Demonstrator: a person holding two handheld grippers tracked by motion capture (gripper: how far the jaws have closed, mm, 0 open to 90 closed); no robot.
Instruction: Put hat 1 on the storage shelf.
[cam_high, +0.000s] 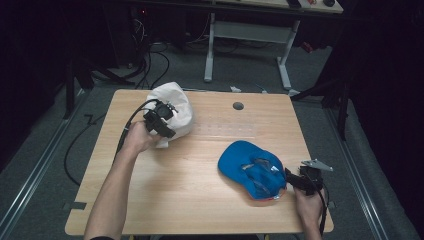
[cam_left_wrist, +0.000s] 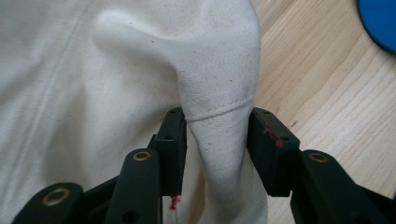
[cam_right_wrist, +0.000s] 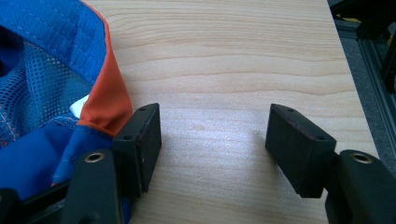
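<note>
A wooden table (cam_high: 200, 165) seen from above, with two hats lying well apart on it. The white hat (cam_high: 175, 107) lies near the far left corner; the blue cap (cam_high: 247, 167) lies upside down near the right front edge, its mesh lining and orange trim facing up.

Left tool (cam_high: 161, 122): held in the person's left hand (cam_high: 136, 137), it points into the near side of the white hat. In the left gripper view, a raised fold of the white hat (cam_left_wrist: 219, 107) stands between the two black jaws of the left tool (cam_left_wrist: 217, 140). The jaws are partly apart; the fold fills most of the gap and lies against the inner faces, but whether the pads press on the cloth cannot be told. Bare table (cam_left_wrist: 327, 84) and an edge of the blue cap (cam_left_wrist: 380, 23) appear at the upper right of that view.

Right tool (cam_high: 295, 179): held in the person's right hand (cam_high: 309, 205), it sits just beside the right edge of the blue cap, with its grey three-cornered plate on top. In the right gripper view, the jaws of the right tool (cam_right_wrist: 214, 140) stand wide apart over bare table (cam_right_wrist: 219, 70), with nothing between them. The blue cap (cam_right_wrist: 42, 70) lies to the left, its orange trim (cam_right_wrist: 105, 100) touching the outer side of the left jaw.
</note>
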